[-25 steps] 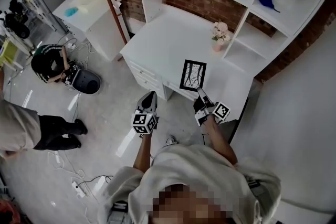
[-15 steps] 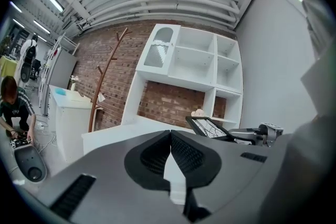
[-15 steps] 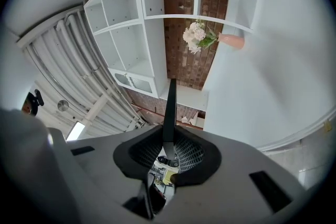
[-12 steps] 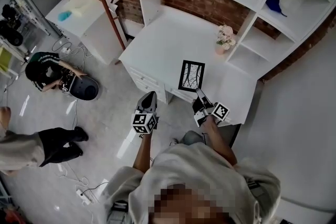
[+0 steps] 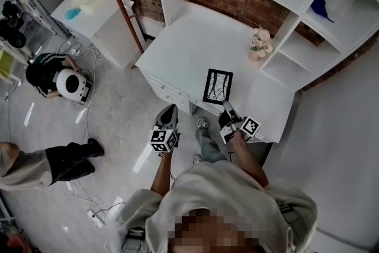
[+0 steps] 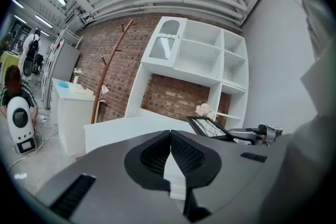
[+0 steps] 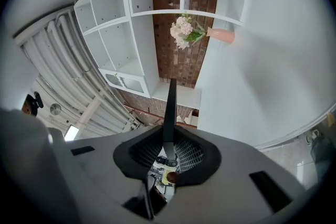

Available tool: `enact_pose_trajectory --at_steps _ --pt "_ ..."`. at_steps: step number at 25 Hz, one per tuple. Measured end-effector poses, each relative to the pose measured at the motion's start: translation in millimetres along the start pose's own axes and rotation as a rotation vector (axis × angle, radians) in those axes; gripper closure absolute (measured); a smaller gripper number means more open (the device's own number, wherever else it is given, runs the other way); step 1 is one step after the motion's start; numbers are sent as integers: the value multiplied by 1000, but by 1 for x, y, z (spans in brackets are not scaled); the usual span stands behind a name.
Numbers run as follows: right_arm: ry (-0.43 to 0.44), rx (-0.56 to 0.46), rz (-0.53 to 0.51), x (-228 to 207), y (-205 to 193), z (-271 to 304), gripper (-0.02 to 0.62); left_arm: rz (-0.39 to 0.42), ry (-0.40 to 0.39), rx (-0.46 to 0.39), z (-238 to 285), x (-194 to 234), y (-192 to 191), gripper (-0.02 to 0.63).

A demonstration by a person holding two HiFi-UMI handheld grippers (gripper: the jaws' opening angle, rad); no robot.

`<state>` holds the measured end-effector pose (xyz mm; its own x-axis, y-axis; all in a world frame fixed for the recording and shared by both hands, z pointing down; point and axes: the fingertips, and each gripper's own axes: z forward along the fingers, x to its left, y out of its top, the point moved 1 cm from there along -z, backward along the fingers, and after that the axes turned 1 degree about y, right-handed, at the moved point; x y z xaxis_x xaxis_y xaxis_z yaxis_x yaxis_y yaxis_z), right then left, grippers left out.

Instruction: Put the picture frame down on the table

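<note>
Right gripper point(image 5: 225, 106) pinched the picture frame point(image 5: 218, 86) over the bench point(image 5: 189, 47) front edge; left gripper point(image 5: 170, 109) sat pressed together, empty; lowering, then release, appeared due

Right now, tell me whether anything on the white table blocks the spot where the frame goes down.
Nothing visible does. The right claw is shut on the black rectangular picture frame over the bare near edge of the white table; the pink vase of flowers stands well apart, farther back.
</note>
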<state>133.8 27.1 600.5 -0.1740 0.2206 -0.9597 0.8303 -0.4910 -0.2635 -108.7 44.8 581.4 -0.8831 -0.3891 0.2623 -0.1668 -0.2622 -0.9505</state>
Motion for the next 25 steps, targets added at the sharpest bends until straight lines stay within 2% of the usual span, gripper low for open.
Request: enact_pose_trajectory --at_steps 9,25 --pt "18 22 16 -18 23 67 511 10 23 5 55 35 15 589" --pt "80 57 11 -27 107 205 511 38 89 -11 178 95 78 589"
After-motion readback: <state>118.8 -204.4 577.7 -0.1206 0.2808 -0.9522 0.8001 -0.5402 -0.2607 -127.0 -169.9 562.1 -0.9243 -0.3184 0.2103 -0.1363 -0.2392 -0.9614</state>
